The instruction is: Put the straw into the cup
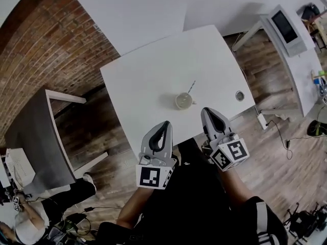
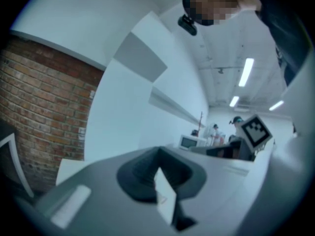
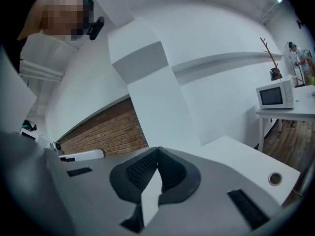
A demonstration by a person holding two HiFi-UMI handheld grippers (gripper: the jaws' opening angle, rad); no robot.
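1. My left gripper [image 2: 157, 152] is clenched: its dark pads meet at the tips and nothing sits between them
2. My right gripper [image 3: 157, 150] is clenched the same way, tips together, with nothing in its grasp
3. In the head view I see both grippers held at the near edge of the white table [image 1: 153, 70], the left one over the edge and the right one just over the near right corner; both point towards the far side
4. The cup [image 1: 184, 101] stands on the table beyond the two grippers, roughly between their lines and nearer the right one, touching neither
5. The straw [image 1: 191, 87] is in the cup, tilted, with its free end leaning away to the far right
6. A round cable hole [image 1: 239, 95] sits in the tabletop near the right edge, apart from the cup
7. Left of the table I see a brick wall [image 1: 36, 50] and a grey desk [image 1: 36, 137]; the floor is wood
8. The right gripper view shows a microwave [image 3: 274, 94] on another white table off to the right
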